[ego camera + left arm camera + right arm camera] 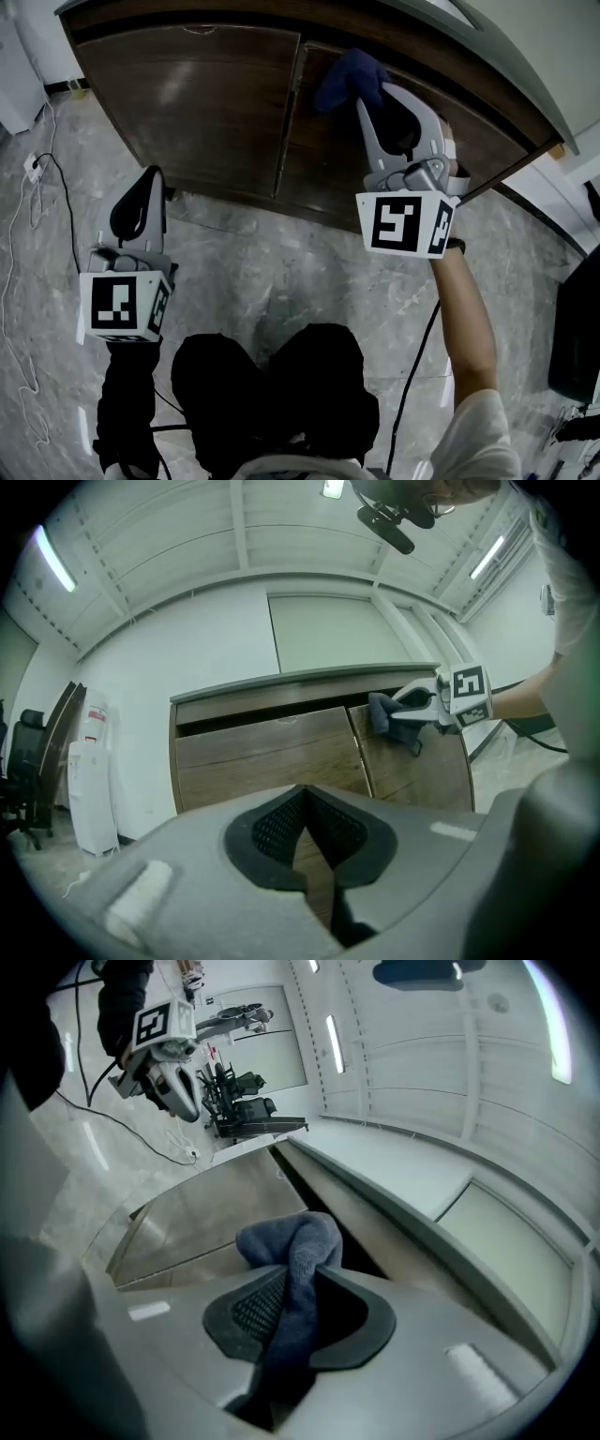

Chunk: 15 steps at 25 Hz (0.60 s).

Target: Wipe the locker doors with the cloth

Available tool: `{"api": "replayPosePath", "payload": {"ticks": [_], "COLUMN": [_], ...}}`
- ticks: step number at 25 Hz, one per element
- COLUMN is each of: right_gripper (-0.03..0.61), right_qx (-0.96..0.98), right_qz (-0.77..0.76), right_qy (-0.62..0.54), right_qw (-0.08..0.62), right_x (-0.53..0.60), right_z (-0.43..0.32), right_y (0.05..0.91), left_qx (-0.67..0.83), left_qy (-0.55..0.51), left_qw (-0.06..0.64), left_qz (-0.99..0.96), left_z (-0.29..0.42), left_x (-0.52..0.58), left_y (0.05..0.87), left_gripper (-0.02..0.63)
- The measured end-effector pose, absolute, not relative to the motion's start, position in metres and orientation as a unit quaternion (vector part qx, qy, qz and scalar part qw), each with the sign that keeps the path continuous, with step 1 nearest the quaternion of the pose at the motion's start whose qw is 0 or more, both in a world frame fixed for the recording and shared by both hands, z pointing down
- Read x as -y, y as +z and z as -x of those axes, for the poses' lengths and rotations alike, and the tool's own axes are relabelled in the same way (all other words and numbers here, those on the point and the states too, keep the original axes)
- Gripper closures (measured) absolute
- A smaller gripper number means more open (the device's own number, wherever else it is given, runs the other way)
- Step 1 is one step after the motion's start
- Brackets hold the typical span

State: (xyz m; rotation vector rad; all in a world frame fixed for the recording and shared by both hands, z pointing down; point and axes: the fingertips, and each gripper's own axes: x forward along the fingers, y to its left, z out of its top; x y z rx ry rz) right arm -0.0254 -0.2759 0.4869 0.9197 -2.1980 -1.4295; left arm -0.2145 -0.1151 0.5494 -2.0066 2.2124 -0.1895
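Observation:
The low locker has two dark wood doors, the left door (197, 94) and the right door (323, 164). A blue cloth (352, 75) bunches against the top of the right door, with my right gripper (367, 94) shut on it. In the right gripper view the cloth (295, 1241) runs between the pads of that gripper (300, 1283). The left gripper view shows the cloth (386, 714) at the right door's (417, 771) upper left corner. My left gripper (150, 176) hangs lower, in front of the left door's bottom edge. Its pads meet with nothing between them (314, 803).
A grey marble floor (281, 262) lies before the locker. White cables (19, 244) and a power strip (36, 167) trail at the left. My dark-trousered knees (272, 394) fill the bottom centre. A white appliance (89, 780) stands left of the locker.

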Motion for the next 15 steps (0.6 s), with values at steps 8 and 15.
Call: {"api": "replayPosePath", "payload": {"ticks": [8, 15], "right_gripper": [0.511, 0.511], "right_qx": [0.795, 0.791], "right_qz": [-0.257, -0.181], "right_qy": [-0.476, -0.428], "right_qw": [0.274, 0.398], "right_x": [0.272, 0.275], "right_z": [0.048, 0.042], "right_y": [0.683, 0.856], "left_qx": [-0.747, -0.758], "left_qy": [-0.068, -0.072], "left_qw": [0.053, 0.041], "left_qz": [0.659, 0.648], "left_z": [0.238, 0.256], "left_x": [0.100, 0.090], "left_y": [0.571, 0.586], "left_gripper": [0.612, 0.612]}}
